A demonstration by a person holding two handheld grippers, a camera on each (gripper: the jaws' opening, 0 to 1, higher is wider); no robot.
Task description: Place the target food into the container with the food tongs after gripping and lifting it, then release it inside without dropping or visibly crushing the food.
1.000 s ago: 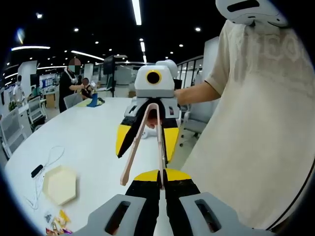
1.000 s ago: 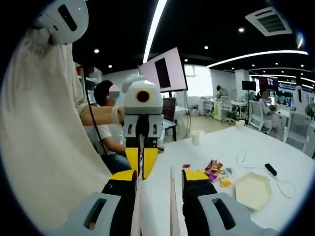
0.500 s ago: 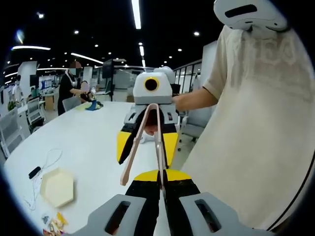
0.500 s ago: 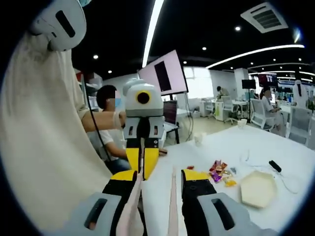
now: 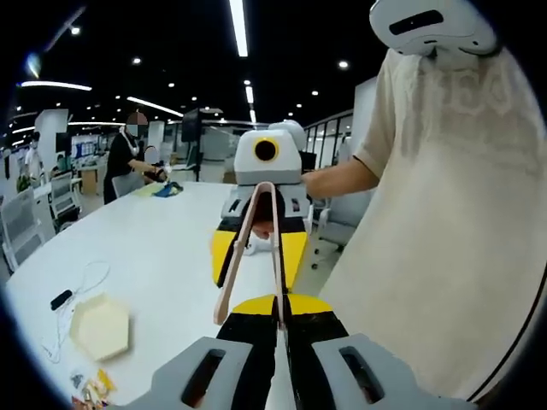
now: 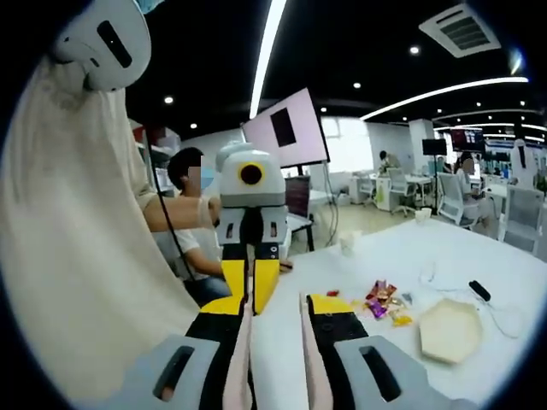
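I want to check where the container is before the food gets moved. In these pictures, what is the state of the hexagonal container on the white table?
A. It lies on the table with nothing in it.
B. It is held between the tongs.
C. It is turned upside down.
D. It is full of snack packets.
A: the hexagonal container lies open side up on the white table, its inside bare, with the snack packets lying beside it.

Snack wrappers [image 6: 382, 301] too small to identify

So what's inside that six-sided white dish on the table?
The white hexagonal dish looks bare inside; no food in it. The snack packets lie beside it on the table, not in it. Its near wall hides a little.
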